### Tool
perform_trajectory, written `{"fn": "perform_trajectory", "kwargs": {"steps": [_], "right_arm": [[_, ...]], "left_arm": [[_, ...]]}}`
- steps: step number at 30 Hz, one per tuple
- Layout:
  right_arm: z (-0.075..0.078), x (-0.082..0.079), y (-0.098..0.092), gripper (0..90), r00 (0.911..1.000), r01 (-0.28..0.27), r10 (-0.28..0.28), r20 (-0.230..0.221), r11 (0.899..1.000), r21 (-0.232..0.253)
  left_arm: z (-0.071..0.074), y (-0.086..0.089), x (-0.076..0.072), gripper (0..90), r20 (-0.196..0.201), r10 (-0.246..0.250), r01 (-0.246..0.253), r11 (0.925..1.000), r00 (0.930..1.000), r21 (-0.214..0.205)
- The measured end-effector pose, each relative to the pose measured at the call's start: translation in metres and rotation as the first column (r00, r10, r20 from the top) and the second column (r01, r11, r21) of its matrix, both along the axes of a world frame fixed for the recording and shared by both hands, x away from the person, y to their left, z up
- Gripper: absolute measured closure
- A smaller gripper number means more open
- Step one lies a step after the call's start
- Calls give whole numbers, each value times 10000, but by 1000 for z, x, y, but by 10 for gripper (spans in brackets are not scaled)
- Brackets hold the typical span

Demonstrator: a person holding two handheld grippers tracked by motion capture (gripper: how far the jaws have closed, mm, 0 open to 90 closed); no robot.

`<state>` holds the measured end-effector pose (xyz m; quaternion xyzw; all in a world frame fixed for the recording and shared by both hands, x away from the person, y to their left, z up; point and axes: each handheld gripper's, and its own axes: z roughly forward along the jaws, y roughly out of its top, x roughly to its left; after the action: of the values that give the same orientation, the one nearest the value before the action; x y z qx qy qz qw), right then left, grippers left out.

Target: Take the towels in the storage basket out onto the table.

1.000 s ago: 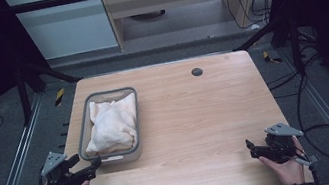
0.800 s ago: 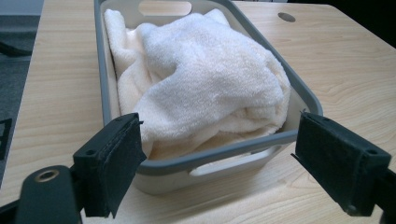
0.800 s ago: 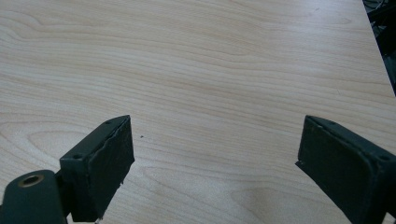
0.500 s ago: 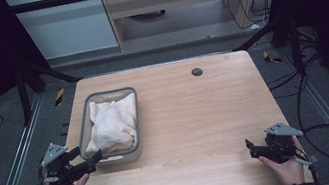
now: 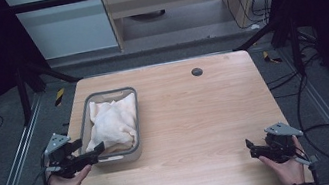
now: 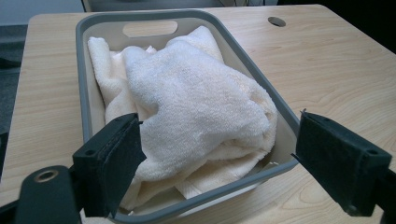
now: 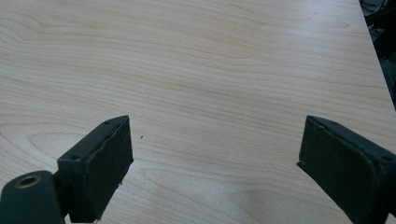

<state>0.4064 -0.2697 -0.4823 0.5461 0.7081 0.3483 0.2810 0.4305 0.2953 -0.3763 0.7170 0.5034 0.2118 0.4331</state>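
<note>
Up and forward comes the left gripper [image 5: 95, 153] since a second ago, off the near left corner of the surface [image 5: 197, 117] and in toward the near end of the grey basket [image 5: 112, 158]. Its fingers [image 6: 109, 165] are spread wide with nothing pressed between them. From the left gripper view one finger hangs over the basket's near corner, right beside the cream towel [image 6: 196, 107], while the other sits outside the basket's wall over bare wood. Whether that first finger touches the towel, I can't tell.

And the towel itself? Bunched up in a heap inside the basket, filling most of it, with folded layers peeking out underneath at the near end. A handle slot shows in the basket's far wall. Basket stands on the left half of the surface, long side running away from the person.

Over on the other side, the right gripper [image 5: 252, 149] has kept its place at the near right corner, well apart from the basket. Its fingers [image 7: 100, 172] stand wide too, nothing between them but wood grain. A small dark round hole [image 5: 196, 72] sits near the far edge.
</note>
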Motion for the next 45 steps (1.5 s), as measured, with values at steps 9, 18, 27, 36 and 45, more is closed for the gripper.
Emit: {"fn": "perform_trajectory", "kwargs": {"steps": [9,18,27,36,45], "right_arm": [[0,1,1,96,10000,-51,51,-20,10000,-13],[-1,2,1,96,9999,-81,81,-129,10000,-8],[-3,3,2,91,9995,-181,179,-263,9998,-53],[-3,4,2,91,9991,-267,264,-320,9996,-91],[-4,5,2,86,9988,-298,295,-394,9995,-68]], "left_arm": [[11,-5,9,138,-136,-137,142,9994,9998,311],[19,-12,19,139,-351,-284,310,9966,9990,760],[24,-20,33,137,-665,-328,398,9936,9972,1060],[23,-24,45,135,-1039,-352,485,9905,9940,1286],[22,-30,57,128,-1418,-363,578,9870,9892,1501]]}}
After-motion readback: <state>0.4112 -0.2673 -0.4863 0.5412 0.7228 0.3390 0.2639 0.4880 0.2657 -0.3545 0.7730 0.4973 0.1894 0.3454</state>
